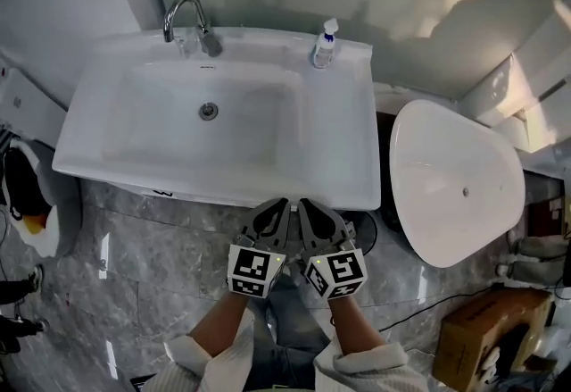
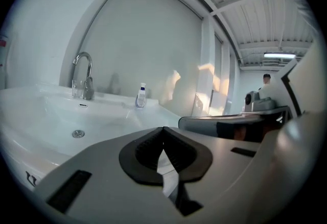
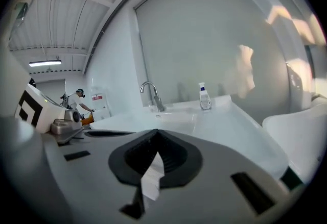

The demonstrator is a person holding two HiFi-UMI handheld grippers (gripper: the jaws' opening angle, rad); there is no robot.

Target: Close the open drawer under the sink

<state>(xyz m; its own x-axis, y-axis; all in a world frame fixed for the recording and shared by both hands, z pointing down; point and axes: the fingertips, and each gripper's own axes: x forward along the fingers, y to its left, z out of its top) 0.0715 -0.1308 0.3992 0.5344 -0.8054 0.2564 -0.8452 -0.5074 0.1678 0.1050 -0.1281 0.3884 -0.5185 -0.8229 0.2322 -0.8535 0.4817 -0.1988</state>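
A white sink basin (image 1: 339,158) with a chrome tap (image 1: 183,20) fills the middle of the head view. No drawer shows beneath it; the basin's front rim (image 1: 223,196) hides whatever lies under. My left gripper (image 1: 278,203) and right gripper (image 1: 303,203) are side by side at the middle of that front rim, tips pointing at the sink. Both are shut with nothing between the jaws. The left gripper (image 2: 163,129) shows its pads meeting above the basin (image 2: 46,110). The right gripper (image 3: 156,132) looks the same, with the tap (image 3: 150,94) beyond it.
A small soap bottle (image 1: 326,44) stands at the sink's back right corner. A white toilet with its lid (image 1: 455,180) down is close on the right. A cardboard box (image 1: 486,337) sits on the grey marble floor (image 1: 143,292) at lower right. A bin-like object (image 1: 31,198) stands at left.
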